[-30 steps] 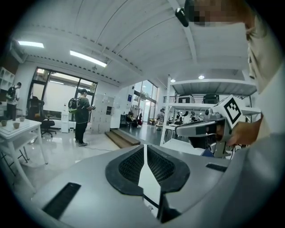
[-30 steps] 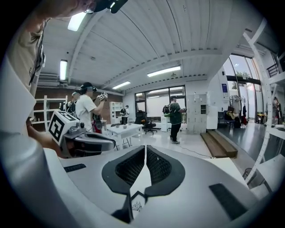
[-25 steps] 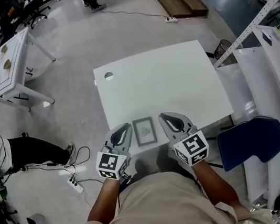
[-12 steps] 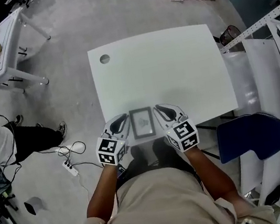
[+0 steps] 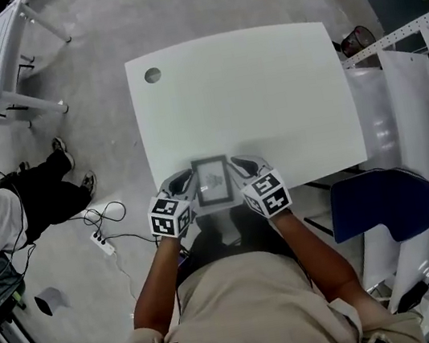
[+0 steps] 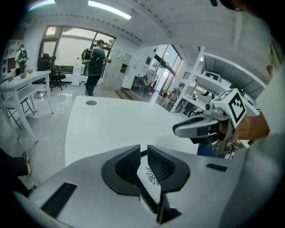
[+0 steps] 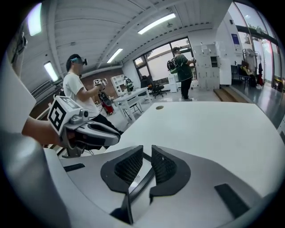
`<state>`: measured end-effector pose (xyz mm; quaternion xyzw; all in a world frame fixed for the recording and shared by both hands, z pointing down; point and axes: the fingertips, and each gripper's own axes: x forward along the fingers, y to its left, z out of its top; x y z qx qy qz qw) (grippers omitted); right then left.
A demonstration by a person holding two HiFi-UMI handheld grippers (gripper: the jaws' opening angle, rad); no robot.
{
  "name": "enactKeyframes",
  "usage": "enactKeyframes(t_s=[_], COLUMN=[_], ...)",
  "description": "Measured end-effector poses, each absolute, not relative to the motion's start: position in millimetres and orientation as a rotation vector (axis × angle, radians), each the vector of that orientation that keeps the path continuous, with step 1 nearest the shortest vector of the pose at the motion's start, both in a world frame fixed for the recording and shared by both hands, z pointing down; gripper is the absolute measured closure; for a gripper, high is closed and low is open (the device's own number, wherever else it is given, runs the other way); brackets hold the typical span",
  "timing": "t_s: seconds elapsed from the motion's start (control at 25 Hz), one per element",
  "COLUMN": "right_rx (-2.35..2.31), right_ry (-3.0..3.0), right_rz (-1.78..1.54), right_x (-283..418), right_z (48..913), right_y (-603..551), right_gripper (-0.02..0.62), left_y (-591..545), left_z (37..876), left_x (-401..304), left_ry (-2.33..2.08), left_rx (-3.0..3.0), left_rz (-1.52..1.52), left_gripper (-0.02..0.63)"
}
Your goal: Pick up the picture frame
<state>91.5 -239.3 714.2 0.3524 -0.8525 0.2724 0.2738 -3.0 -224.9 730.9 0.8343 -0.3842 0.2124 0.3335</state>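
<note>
Frame sits at tabletop's 6 o'clock edge; my left tool at its 9, right tool at 3, both nearly closed, empty.

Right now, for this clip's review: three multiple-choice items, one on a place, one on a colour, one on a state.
1. Where is the picture frame?
A. at the white table's far edge
B. at its near edge, between left tool and right tool
C. on the floor
2. The chair beside the table is:
A. blue
B. red
C. yellow
3. The left tool is:
A. wide open, empty
B. out of view
C. shut on the frame's edge
Answers: 1 B, the head view shows it between both tools at the near edge; 2 A, its seat is dark blue; 3 C, its pads clamp the frame's dark edge.
</note>
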Motion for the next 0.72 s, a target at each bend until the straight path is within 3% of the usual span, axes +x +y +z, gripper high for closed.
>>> enactKeyframes(t_s=[0.24,0.36,0.72], right_rx=[0.875,0.838,0.783], right_ry=[-2.234,-2.197,-2.104], right_rz=[0.800,0.851,0.910], right_x=[91,91,92], right_z=[753,773,812], right_y=[-233,-226,-209], right_gripper=[0.560,0.511,0.486], left_y=[-220,-217,-202], left_z=[764,780,808], left_x=[-4,-3,0], left_ry=[-0.986,-0.968,-0.907], left_rx=[2.103,2.069,1.987], left_rz=[0.605,0.626,0.645], left_gripper=[0.558,0.529,0.485])
